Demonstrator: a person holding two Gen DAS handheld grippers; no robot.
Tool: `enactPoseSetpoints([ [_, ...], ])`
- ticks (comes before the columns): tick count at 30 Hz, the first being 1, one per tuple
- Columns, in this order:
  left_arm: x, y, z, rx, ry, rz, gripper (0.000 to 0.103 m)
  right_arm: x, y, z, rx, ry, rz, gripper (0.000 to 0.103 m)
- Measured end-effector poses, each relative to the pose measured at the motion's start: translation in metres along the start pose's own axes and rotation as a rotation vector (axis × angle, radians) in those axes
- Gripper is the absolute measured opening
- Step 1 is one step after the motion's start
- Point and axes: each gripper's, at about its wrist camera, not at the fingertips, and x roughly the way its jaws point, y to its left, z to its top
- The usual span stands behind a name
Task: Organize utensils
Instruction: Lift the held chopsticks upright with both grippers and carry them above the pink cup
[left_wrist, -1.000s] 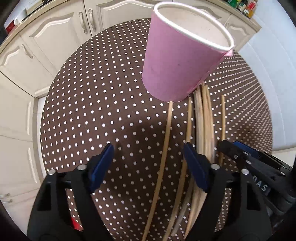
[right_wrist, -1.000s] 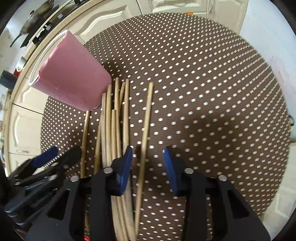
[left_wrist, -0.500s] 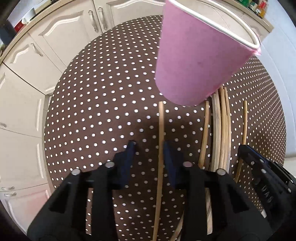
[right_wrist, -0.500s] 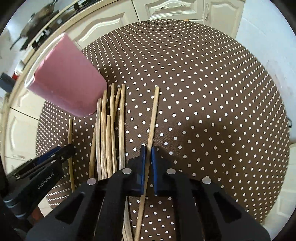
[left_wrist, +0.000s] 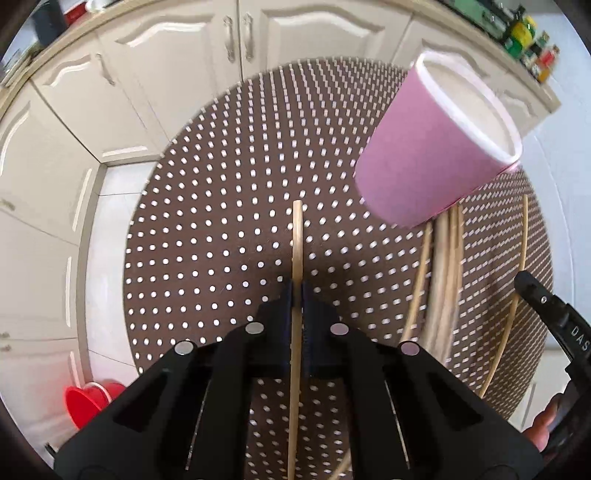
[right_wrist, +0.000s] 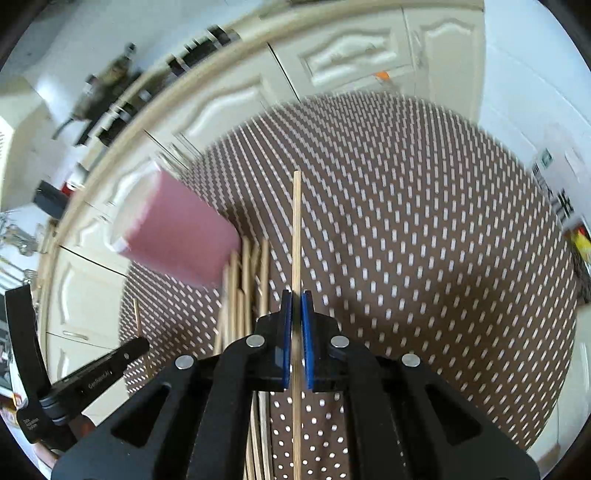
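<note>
My left gripper is shut on a bamboo chopstick whose tip points away from me. My right gripper is shut on another bamboo chopstick, lifted above the table. A pink paper cup stands upright on the brown polka-dot table, ahead and right of the left gripper; it also shows in the right wrist view, ahead and left. Several more chopsticks lie on the table beside the cup, seen in the right wrist view too.
White kitchen cabinets stand beyond the round table's far edge. A red bowl sits on the floor at lower left. The other gripper's black body shows at the right edge and lower left.
Both grippers closed on a chopstick each, then rose and tilted up from the table. The cup stayed put.
</note>
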Motion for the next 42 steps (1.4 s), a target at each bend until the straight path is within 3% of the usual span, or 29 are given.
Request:
enactPoseSetpoints([
  [11, -0.105, -0.040, -0.009, -0.113, -0.231, 0.065, 0.006, -0.054, 0.028, 0.065, -0.215, -0.086, 0.212, 0.004],
  [16, -0.144, -0.055, -0.005, -0.141, -0.318, 0.098, 0.006, -0.072, 0.044, 0.078, -0.288, -0.132, 0.261, 0.004],
  [22, -0.180, -0.068, 0.001, -0.167, -0.372, 0.133, 0.005, -0.087, 0.053, 0.105, -0.330, -0.193, 0.350, 0.004],
  [27, -0.210, -0.078, 0.013, -0.153, -0.428, 0.161, 0.005, -0.101, 0.062, 0.123, -0.320, -0.294, 0.396, 0.004],
  [31, -0.230, -0.081, 0.028, -0.144, -0.458, 0.140, 0.005, -0.111, 0.073, 0.139, -0.312, -0.363, 0.422, 0.004],
  [33, -0.240, -0.082, 0.036, -0.125, -0.461, 0.120, 0.005, -0.110, 0.079, 0.146, -0.321, -0.377, 0.462, 0.004],
  [37, -0.251, -0.089, 0.045, -0.087, -0.479, 0.125, 0.005, -0.098, 0.090, 0.157, -0.316, -0.356, 0.479, 0.004],
  [42, -0.262, -0.097, 0.051, -0.062, -0.516, 0.100, 0.006, -0.091, 0.109, 0.159, -0.333, -0.392, 0.478, 0.004],
])
